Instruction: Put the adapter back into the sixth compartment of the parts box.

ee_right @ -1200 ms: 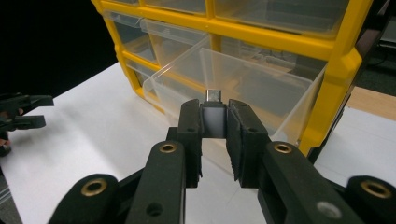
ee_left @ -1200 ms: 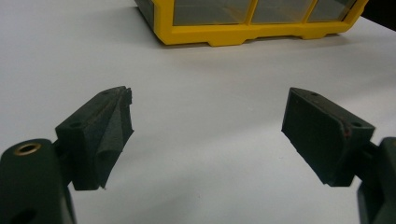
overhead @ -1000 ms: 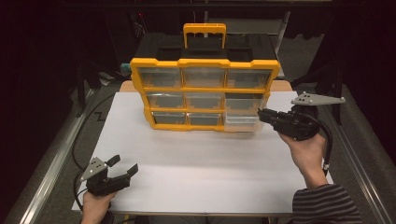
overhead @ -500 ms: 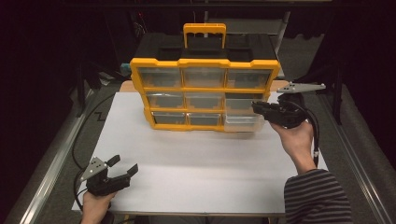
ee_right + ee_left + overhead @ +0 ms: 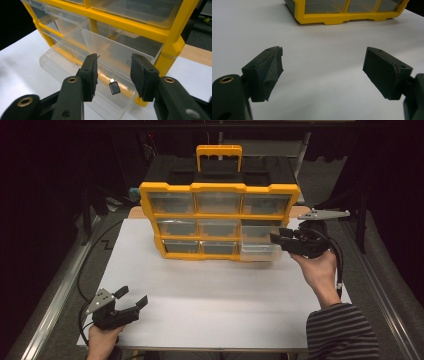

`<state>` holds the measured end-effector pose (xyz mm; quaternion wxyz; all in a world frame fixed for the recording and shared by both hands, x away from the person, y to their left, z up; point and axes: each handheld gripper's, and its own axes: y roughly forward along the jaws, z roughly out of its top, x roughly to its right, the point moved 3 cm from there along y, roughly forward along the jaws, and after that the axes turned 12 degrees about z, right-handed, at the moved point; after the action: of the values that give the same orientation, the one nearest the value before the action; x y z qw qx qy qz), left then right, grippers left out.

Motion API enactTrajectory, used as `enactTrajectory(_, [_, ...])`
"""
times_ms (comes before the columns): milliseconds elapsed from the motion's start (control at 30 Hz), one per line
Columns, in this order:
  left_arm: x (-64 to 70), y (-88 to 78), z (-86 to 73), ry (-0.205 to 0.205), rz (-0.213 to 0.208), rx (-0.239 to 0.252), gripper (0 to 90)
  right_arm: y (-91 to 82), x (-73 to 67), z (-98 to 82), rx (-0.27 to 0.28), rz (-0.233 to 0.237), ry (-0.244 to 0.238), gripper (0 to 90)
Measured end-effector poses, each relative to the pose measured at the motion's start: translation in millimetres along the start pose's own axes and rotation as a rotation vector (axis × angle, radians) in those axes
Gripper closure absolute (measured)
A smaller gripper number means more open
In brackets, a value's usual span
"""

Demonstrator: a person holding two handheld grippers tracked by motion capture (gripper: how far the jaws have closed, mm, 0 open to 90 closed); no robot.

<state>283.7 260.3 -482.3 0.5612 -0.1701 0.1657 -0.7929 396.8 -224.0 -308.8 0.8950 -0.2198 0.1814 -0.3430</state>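
Yellow parts organizer (image 5: 220,220) with clear drawers stands upright at the far side of the white tabletop (image 5: 210,295), black case with a yellow carry handle (image 5: 219,156) just behind it. Front shows 3 rows of 3 drawers. Bottom-right clear drawer (image 5: 259,251) is pulled out toward the person, the other drawers sit flush. Right gripper (image 5: 276,240) is held level in the right hand (image 5: 317,270) just beside the organizer's right end, over the open drawer. Its jaws have just been opening and now stand apart; in the right gripper view a small black USB adapter (image 5: 114,87) with a metal plug tip sits between the 2 jaws, touching neither pad (image 5: 90,72), above the open drawer's clear interior. Cannot tell whether the adapter is in the air or already resting on the drawer floor. Left gripper (image 5: 134,301) rests on the near-left part of the tabletop in the left hand (image 5: 102,340), well apart from the organizer, jaws spread wide with nothing between them, only bare white surface ahead up to the organizer's bottom edge.
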Motion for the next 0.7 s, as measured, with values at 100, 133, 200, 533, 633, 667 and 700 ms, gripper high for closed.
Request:
enactTrajectory(100, [0.1,0.1,0.0,0.001,0.000,0.000,17.2,-3.7,-3.3,-1.9,0.006,-0.005,-0.016,52.1])
enactTrajectory(133, [0.1,0.1,0.0,0.001,0.000,0.000,17.2,-3.7,-3.3,-1.9,0.006,-0.005,-0.016,52.1])
enactTrajectory(200, [-0.1,0.1,0.0,-0.001,0.000,0.000,17.1,-6.6,-6.2,-3.8,0.013,-0.003,-0.024,50.3])
enactTrajectory(533, [0.2,0.0,-0.1,0.002,0.000,-0.001,17.2,-25.0,-19.7,-20.8,0.067,0.001,-0.057,46.0])
enactTrajectory(633, [-0.3,-0.1,-0.1,-0.004,0.001,0.001,17.2,-32.8,-26.3,-29.9,0.088,0.007,-0.077,45.4])
enactTrajectory(667, [-0.3,-0.1,-0.1,-0.004,0.001,0.001,17.2,-32.8,-26.3,-29.9,0.088,0.007,-0.077,45.4])
enactTrajectory(700, [-0.3,-0.3,0.0,-0.002,0.000,0.001,17.2,-33.3,-27.6,-33.1,0.086,0.011,-0.077,45.0])
